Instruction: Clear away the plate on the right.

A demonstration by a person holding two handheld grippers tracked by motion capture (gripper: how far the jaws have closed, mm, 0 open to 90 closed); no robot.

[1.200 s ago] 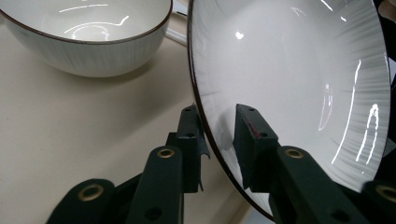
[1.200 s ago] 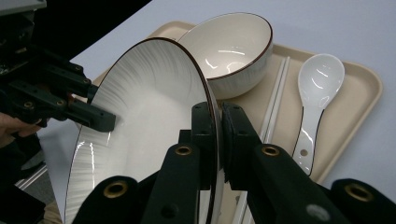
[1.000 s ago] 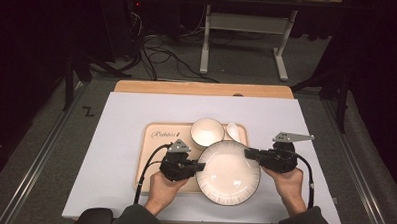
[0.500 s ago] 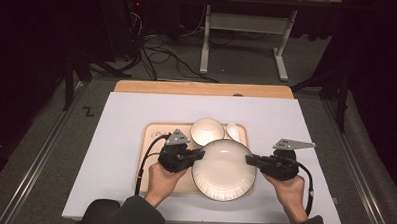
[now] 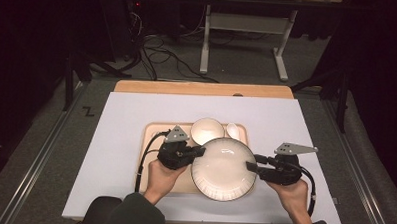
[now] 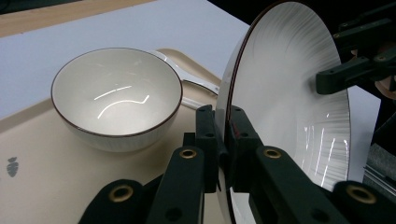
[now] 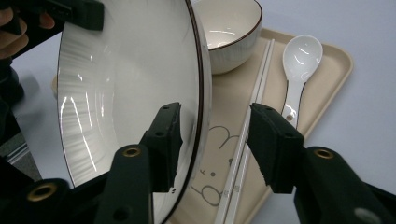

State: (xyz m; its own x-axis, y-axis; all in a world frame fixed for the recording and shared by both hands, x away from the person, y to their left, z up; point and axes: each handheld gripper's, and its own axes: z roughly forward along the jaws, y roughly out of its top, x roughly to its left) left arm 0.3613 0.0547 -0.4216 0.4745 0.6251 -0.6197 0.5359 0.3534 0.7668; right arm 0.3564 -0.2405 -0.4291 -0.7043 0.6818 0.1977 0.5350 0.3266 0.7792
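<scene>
Overhead, white table [image 5: 136,120], dark cabled floor [image 5: 168,56].

White ribbed plate [image 5: 224,169], dark-rimmed, over tray [image 5: 153,133]

From above, I see the plate [image 5: 223,168] covering much of the tray [image 5: 153,133], and I cannot tell whether it rests on the tray or hangs clear. The chopsticks [image 7: 247,140] are too thin to pick out there. In the left gripper view, the plate hides most of the spoon [image 6: 187,81], and the frame's bottom edge cuts its rim.
</scene>
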